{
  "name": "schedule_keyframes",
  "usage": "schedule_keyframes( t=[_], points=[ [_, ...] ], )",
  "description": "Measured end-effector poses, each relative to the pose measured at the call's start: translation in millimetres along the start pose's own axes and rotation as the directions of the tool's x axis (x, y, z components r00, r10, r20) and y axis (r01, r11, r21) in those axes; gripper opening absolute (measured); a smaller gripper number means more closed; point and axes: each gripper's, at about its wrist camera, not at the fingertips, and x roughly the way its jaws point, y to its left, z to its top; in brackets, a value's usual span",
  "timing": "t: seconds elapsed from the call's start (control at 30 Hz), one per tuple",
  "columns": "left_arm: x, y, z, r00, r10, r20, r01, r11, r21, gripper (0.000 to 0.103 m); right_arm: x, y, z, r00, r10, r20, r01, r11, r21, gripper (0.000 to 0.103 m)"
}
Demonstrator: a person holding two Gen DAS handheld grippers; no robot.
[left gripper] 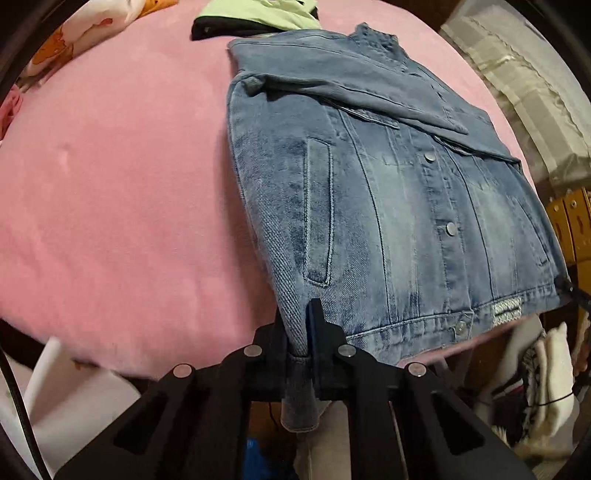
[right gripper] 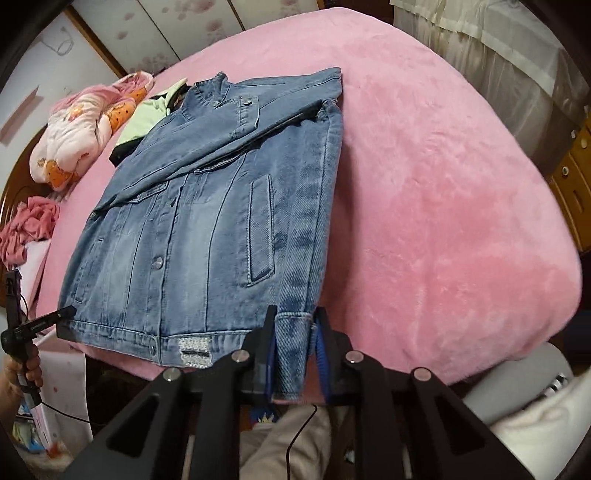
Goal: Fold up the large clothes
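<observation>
A pink plush blanket (right gripper: 443, 206) is covering the bed and filling most of both wrist views, with pale curtains (right gripper: 480, 55) hanging beyond its far edge and a flowered wall panel (right gripper: 207, 22) running behind the headboard side. On the blanket a blue denim jacket (right gripper: 207, 206) is lying face up, buttoned, with its sleeves folded across the chest and its collar pointing toward the far side of the bed; its hem is lying along the near edge of the bed. Just past the collar a light green garment (right gripper: 147, 118) is lying over something black, and beside that a pink and orange printed quilt (right gripper: 77, 133) is bunching up, with a crumpled pink cloth (right gripper: 29, 229) sitting nearer the bed's edge. The left gripper (left gripper: 299, 332) is pinching one bottom corner of the jacket, its jaws pressed together on a fold of denim that is hanging down between the fingers. The right gripper (right gripper: 295, 332) is clamping the opposite bottom corner, its blue-lined pads pressing on a thicker fold of the hem, so the jaws are standing slightly wider than the left pair. In the right wrist view the left gripper's black finger is showing at the far hem corner, and a hand (right gripper: 26, 369) is holding its handle. A thin black cable (right gripper: 295, 435) is trailing below, over light trousers (right gripper: 288, 443).
</observation>
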Motion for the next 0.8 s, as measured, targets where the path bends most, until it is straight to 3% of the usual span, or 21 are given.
schedule_keyframes(
  t=[0.2,0.27,0.4,0.5,0.6,0.73,0.8],
  points=[
    [-22,11,-15,0.995,-0.071,-0.071,0.068,0.996,-0.054,0.007,-27,-7,-10,0.998,-0.014,-0.066,0.016,0.999,0.042,0.017],
    [-37,16,-3,0.992,-0.114,-0.061,0.109,0.99,-0.086,0.007,-34,-9,-8,0.998,0.011,-0.064,-0.006,0.997,0.079,0.017],
    [-57,24,44,0.981,-0.19,-0.021,0.184,0.969,-0.166,0.006,-43,4,30,0.998,0.057,-0.041,-0.054,0.996,0.078,0.017],
    [-75,30,102,0.972,-0.223,0.079,0.236,0.943,-0.236,0.006,-49,15,79,0.993,0.116,-0.008,-0.116,0.991,0.061,0.017],
    [-86,36,158,0.963,-0.215,0.165,0.256,0.92,-0.295,0.006,-47,22,153,0.985,0.168,0.033,-0.169,0.985,0.024,0.017],
    [-85,47,246,0.961,-0.12,0.25,0.203,0.918,-0.34,0.008,-29,19,249,0.978,0.195,0.074,-0.198,0.979,0.041,0.018],
    [-75,57,293,0.96,-0.072,0.271,0.173,0.912,-0.371,0.014,-13,14,290,0.972,0.217,0.088,-0.223,0.972,0.076,0.022]
  ],
)
